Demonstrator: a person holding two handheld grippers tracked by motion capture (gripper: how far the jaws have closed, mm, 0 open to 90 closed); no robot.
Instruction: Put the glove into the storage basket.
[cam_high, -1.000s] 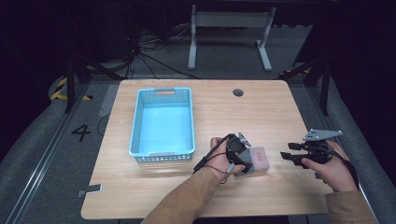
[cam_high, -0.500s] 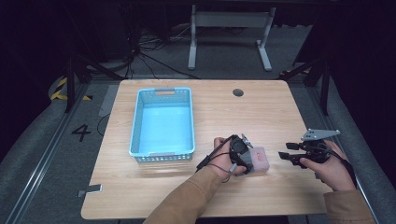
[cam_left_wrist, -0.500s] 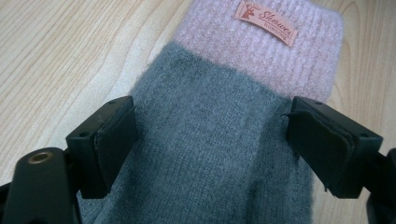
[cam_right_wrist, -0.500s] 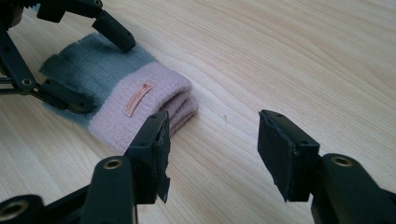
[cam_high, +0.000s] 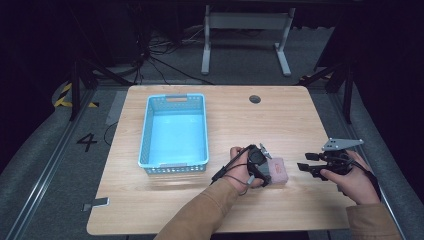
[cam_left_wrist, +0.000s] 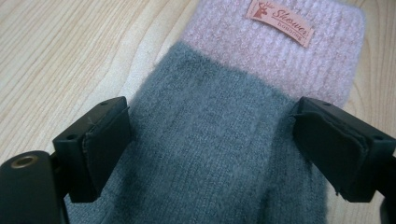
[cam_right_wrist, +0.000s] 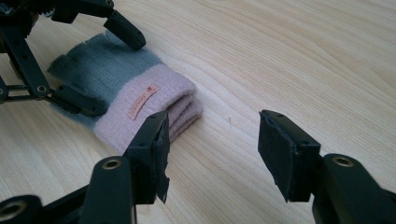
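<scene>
Jaws of my left gripper (cam_left_wrist: 212, 140), having just been opening, are straddling the folded knit sock (cam_left_wrist: 243, 116) without pinching, so I'm judging they should clear it squarely while my spread right gripper (cam_right_wrist: 212, 158) is idling at three o'clock.

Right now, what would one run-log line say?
left gripper: jaws just opening, straddling folded glove | right gripper: open, empty | basket: empty

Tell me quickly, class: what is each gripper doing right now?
Left gripper: jaws just been opening, now straddling the folded grey-and-pink knitted glove without pressing it.
Right gripper: open, holding nothing, over the wooden table beside the glove.
</scene>
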